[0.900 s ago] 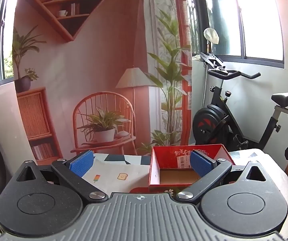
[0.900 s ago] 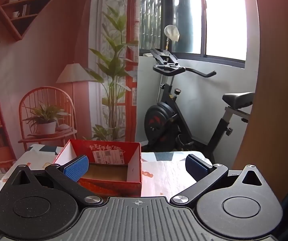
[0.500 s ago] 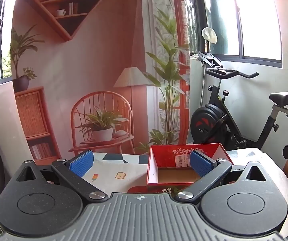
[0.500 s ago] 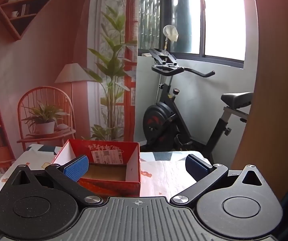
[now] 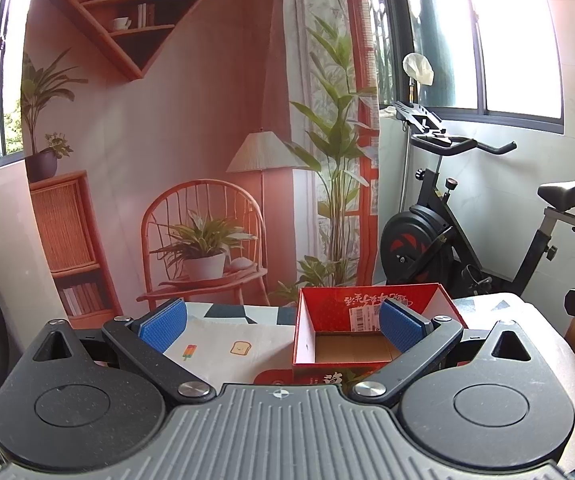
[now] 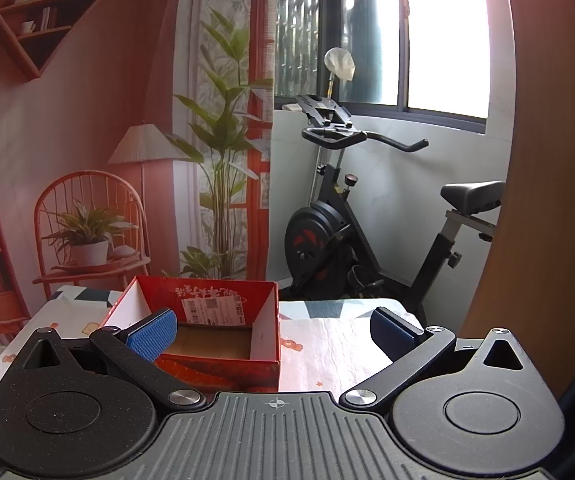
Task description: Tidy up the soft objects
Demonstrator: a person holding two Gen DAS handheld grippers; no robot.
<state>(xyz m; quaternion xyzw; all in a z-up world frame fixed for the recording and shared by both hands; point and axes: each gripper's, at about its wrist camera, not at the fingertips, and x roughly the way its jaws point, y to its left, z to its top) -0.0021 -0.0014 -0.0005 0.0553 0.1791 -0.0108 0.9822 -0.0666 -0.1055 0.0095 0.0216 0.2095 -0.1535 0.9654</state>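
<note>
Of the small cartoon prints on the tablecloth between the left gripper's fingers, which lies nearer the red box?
The toast print, on the tablecloth; the popsicle print lies farther from the red box.

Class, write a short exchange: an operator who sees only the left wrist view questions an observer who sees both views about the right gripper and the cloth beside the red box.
Operator: Is the right gripper holding anything?
Observer: No. Its jaws stand wide open with nothing between them.
Operator: Is any soft object lying right of the red box?
Observer: None in view. The tablecloth there shows only its printed pattern.
</note>
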